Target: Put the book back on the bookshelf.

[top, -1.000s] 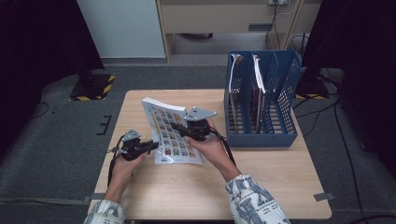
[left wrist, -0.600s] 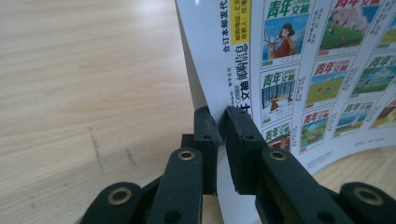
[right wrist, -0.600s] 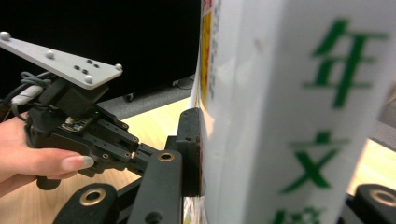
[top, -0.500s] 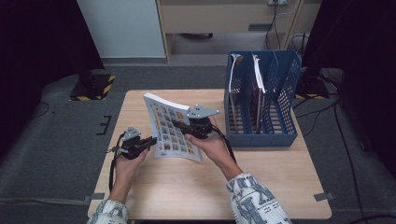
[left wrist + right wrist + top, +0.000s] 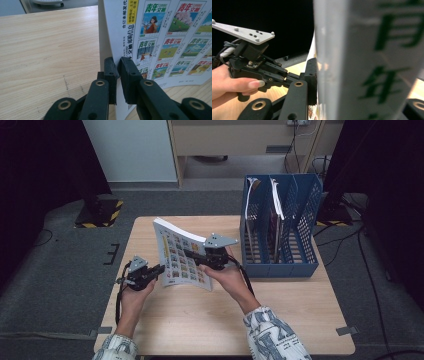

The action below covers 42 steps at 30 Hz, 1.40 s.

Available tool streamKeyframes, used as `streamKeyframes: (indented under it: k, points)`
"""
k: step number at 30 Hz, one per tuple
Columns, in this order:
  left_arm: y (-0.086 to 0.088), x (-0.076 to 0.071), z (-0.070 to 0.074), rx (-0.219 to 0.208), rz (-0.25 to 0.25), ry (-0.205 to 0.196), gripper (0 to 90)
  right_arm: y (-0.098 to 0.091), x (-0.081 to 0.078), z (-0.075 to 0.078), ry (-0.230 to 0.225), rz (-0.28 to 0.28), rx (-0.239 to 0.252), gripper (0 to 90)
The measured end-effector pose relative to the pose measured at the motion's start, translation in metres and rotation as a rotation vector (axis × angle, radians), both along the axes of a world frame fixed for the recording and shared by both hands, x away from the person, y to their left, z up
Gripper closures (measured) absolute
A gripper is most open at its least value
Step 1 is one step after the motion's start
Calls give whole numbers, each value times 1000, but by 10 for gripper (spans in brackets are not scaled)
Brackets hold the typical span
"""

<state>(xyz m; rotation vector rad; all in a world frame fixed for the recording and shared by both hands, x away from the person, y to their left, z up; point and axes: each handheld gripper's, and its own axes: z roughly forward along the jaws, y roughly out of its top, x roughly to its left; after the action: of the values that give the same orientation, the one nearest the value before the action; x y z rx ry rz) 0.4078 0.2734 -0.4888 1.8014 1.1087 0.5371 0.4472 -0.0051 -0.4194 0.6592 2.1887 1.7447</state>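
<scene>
A magazine (image 5: 180, 257) with rows of small coloured cover pictures is held tilted above the wooden table (image 5: 200, 330), its far edge raised. My left gripper (image 5: 161, 269) is shut on its lower left edge; in the left gripper view both pads (image 5: 117, 66) pinch the white margin of the magazine (image 5: 162, 37). My right gripper (image 5: 192, 254) grips the magazine's right side from the rack side. In the right gripper view the magazine (image 5: 362, 50) stands between the jaws with the left pad (image 5: 312, 75) against it. Those jaws have just been opening slightly.
A blue slotted file rack (image 5: 280, 265) stands at the table's right rear with a few thin books upright in its left compartments. A pale cabinet (image 5: 135, 150) and dark floor lie beyond the far edge.
The magazine's far edge has risen a little, so it stands steeper. The left gripper has shifted slightly and its jaws have tightened on the edge. The right hand has stayed put.
</scene>
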Motion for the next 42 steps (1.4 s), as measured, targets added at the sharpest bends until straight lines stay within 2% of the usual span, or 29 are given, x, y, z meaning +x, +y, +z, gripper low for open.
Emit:
streamKeyframes:
  k: [7,8,11,18,27,33,42]
  points:
    - [0,-1,0,-3,-1,0,830,0,1,-2,-3,1,11,699]
    - [0,-1,0,-5,0,1,830,0,3,-4,2,-2,26,703]
    - [0,-1,0,-7,1,1,830,-1,3,-5,0,-5,34,714]
    - [0,-2,-1,-15,2,-1,829,0,3,-6,-14,-13,33,724]
    - [0,-2,-1,-16,2,-1,829,0,5,-7,7,-13,49,718]
    - [1,-2,-2,-25,5,0,827,1,4,-7,-7,-30,40,734]
    - [2,-1,-4,-34,-1,13,794,1,-1,-2,-1,-39,22,738]
